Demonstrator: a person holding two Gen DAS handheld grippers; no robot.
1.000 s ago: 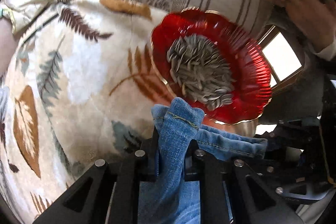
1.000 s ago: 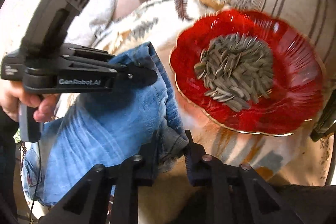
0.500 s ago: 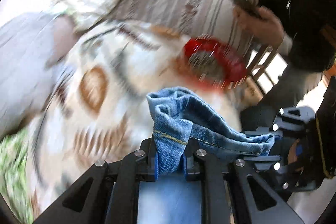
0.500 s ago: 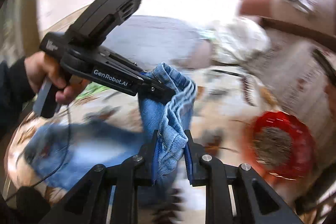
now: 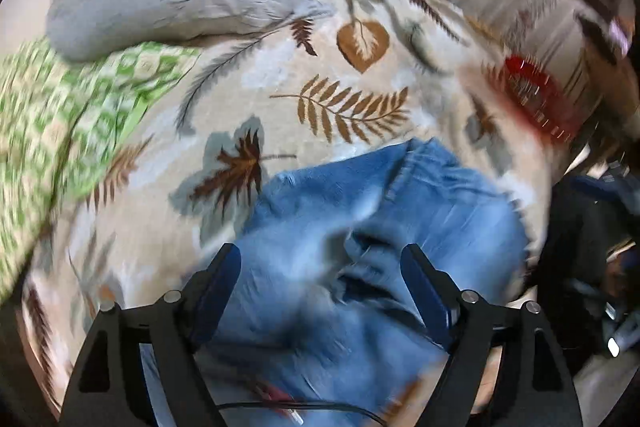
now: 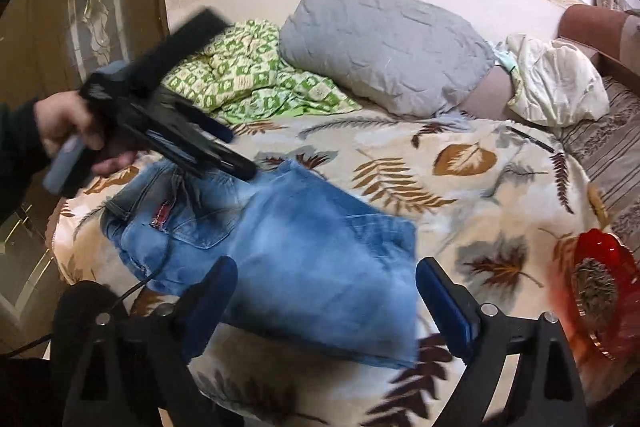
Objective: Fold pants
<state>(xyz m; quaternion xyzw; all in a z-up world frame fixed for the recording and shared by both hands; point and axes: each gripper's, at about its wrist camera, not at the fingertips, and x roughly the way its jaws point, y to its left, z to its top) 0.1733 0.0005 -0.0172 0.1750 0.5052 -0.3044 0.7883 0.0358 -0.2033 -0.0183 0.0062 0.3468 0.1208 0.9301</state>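
The blue jeans (image 6: 304,259) lie folded over on the leaf-print bedspread (image 6: 460,195); they also show in the left wrist view (image 5: 360,247). My left gripper (image 5: 320,275) is open and empty just above the denim, and it shows in the right wrist view (image 6: 240,159) over the jeans' far left edge. My right gripper (image 6: 324,291) is open and empty above the near edge of the folded jeans. The waistband with a red label (image 6: 162,215) lies at the left.
A red dish of sunflower seeds (image 6: 600,283) sits on the bed at the right, also in the left wrist view (image 5: 536,99). A grey pillow (image 6: 380,47), a green checked blanket (image 6: 248,75) and a white cloth (image 6: 560,79) lie at the back. A wooden door (image 6: 80,7) stands at left.
Both grippers carried the jeans' end over from beside the red dish, then opened and let go. The denim now lies folded on the bed.
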